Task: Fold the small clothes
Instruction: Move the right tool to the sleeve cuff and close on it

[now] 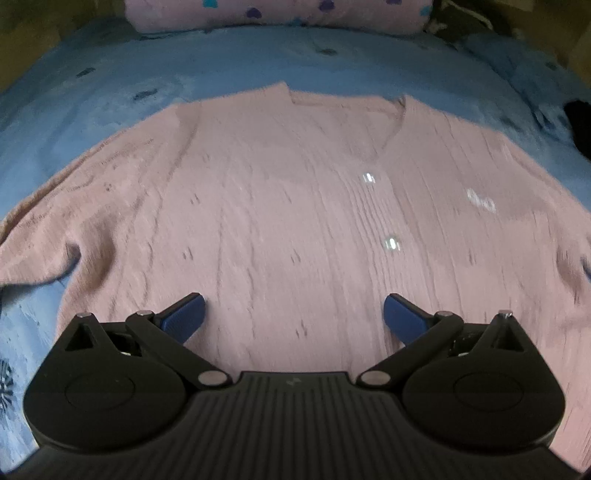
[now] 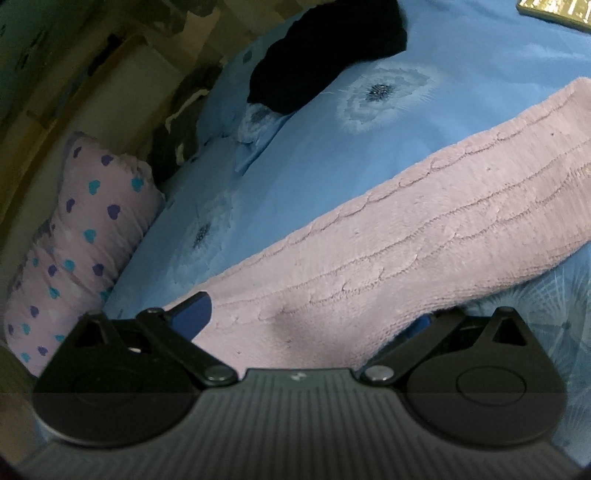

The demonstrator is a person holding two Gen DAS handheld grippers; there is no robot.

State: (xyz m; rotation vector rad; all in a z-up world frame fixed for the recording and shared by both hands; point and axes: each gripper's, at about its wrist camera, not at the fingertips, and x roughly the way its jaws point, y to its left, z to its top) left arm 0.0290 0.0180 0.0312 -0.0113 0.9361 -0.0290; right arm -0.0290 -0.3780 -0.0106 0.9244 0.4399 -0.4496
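A pink knit cardigan (image 1: pixel 280 206) lies face up and spread flat on the blue flowered bedsheet (image 1: pixel 229 62), its V-neck toward the far side where a heart-print pillow (image 1: pixel 280 14) sits, its sleeves running out to left and right.

The step in hand looks to be the first fold, bringing a sleeve in across the body. To do it well, I'd say the sleeve wants gripping near its edge through both layers, lifting only a little so the body does not drag, then laying it straight across so the side seam makes a clean line. The soft, thick knit will likely sag and stretch if pulled hard.

The left gripper (image 1: pixel 294 314) hangs over the near hem of the cardigan with its blue fingers spread wide; nothing is between them, and whether they touch the knit I cannot tell.

The right gripper (image 2: pixel 314 321) is also spread wide, set over one sleeve (image 2: pixel 424 229) that runs away to the far right. The sleeve lies between the fingers, the right one mostly hidden under the cloth's edge, but they have not closed on it. A dark garment (image 2: pixel 325 51) lies well apart, farther up the sheet.
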